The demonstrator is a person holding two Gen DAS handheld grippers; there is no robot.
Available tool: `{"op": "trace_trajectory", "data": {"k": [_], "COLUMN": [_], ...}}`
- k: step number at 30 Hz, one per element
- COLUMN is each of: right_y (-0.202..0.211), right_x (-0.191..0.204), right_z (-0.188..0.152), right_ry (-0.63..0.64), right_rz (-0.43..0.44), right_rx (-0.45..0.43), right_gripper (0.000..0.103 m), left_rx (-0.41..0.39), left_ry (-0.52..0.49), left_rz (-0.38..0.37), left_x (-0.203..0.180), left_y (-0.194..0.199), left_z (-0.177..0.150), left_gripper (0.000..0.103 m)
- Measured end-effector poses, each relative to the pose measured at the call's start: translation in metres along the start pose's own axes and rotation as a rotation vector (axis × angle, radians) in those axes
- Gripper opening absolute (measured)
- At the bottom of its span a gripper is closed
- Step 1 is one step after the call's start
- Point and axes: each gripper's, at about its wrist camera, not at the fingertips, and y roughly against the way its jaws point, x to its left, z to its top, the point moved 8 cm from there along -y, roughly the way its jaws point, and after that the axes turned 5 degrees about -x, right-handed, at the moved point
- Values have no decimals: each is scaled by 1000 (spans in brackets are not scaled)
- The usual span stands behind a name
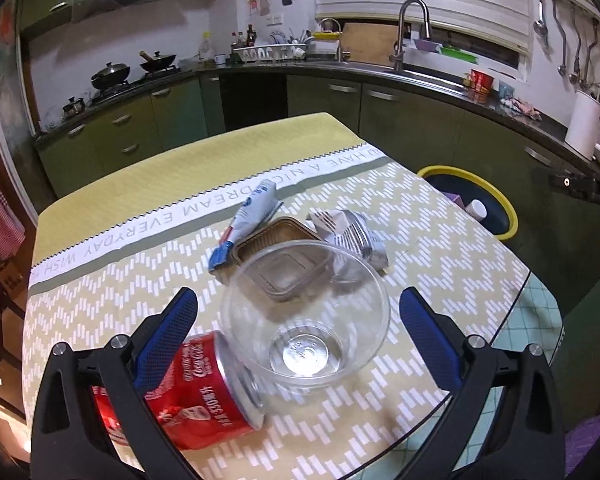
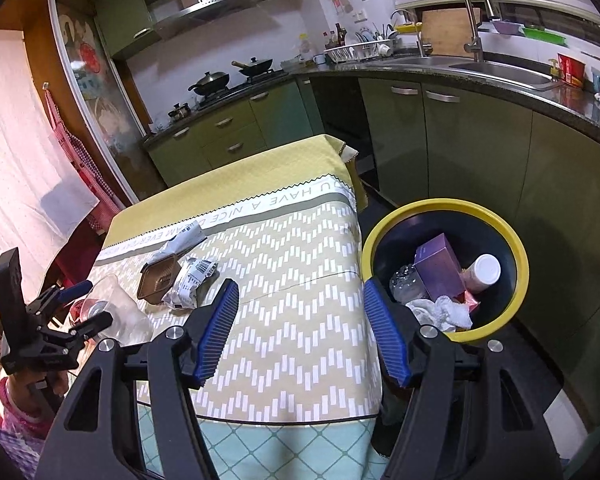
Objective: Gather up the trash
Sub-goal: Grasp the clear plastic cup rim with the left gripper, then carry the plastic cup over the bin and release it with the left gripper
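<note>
On the table lie a clear plastic cup [image 1: 306, 312] on its side, a red cola can [image 1: 196, 392], a brown plastic tray [image 1: 284, 256], a squeezed tube [image 1: 246, 224] and a crumpled silver wrapper [image 1: 354, 236]. My left gripper [image 1: 300, 328] is open, its fingers either side of the cup, the can by its left finger. My right gripper [image 2: 300, 332] is open and empty above the table's near right edge, beside the yellow-rimmed bin [image 2: 516, 248]. The bin holds a purple box [image 2: 440, 272], a white-capped bottle [image 2: 486, 272] and tissue [image 2: 444, 312]. The left gripper [image 2: 80, 304] also shows in the right wrist view.
The table has a patterned cloth [image 2: 300, 264] and stands in a kitchen. Green cabinets [image 2: 480, 148] and a sink counter [image 2: 500, 68] run behind and to the right of the bin. A red checked apron [image 2: 84, 160] hangs at the left.
</note>
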Motion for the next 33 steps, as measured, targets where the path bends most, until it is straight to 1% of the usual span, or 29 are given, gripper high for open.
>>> {"op": "trace_trajectory", "data": {"k": [1, 2, 4, 6, 7, 12, 16, 18, 21, 25, 26, 29, 32, 33], "right_y": [0, 0, 0, -1, -1, 1, 2, 4, 9, 24, 32, 52, 75, 83], "right_x": [0, 0, 0, -1, -1, -4, -4, -4, -6, -18, -26, -50, -81, -92], "right_z": [0, 0, 0, -1, -1, 1, 0, 0, 3, 7, 9, 12, 12, 12], "right_ry": [0, 0, 0, -5, -6, -14, -17, -15, -14, -17, -23, -40, -74, -88], "right_rz": [1, 3, 7, 13, 15, 21, 26, 26, 23, -7, -29, -94, -168, -190], "right_rx": [0, -1, -1, -2, -3, -13, -17, -19, -34, -67, -82, -121, -158, -168], "right_gripper": [64, 64, 64, 64, 64, 64, 64, 64, 64, 64, 64, 64, 64, 64], "left_rx": [2, 2, 20, 30, 37, 21, 1, -12, -27, -27, -25, -13, 4, 11], "left_ry": [1, 3, 4, 4, -3, -18, -8, -9, -36, -93, -107, -147, -178, -185], "left_rz": [-4, -7, -14, -19, -18, -23, -35, -44, -62, -135, -161, -254, -346, -388], "left_x": [0, 0, 0, 1, 0, -3, -3, -5, -16, -49, -61, -104, -153, -174], "left_y": [-2, -3, -10, -14, -15, -10, -4, 2, 8, 2, -3, -22, -48, -60], "left_z": [-1, -2, -4, -6, -7, -3, 5, 12, 26, 52, 59, 80, 102, 111], "left_gripper": [95, 89, 72, 67, 60, 60, 60, 60, 60, 60, 60, 60, 61, 61]}}
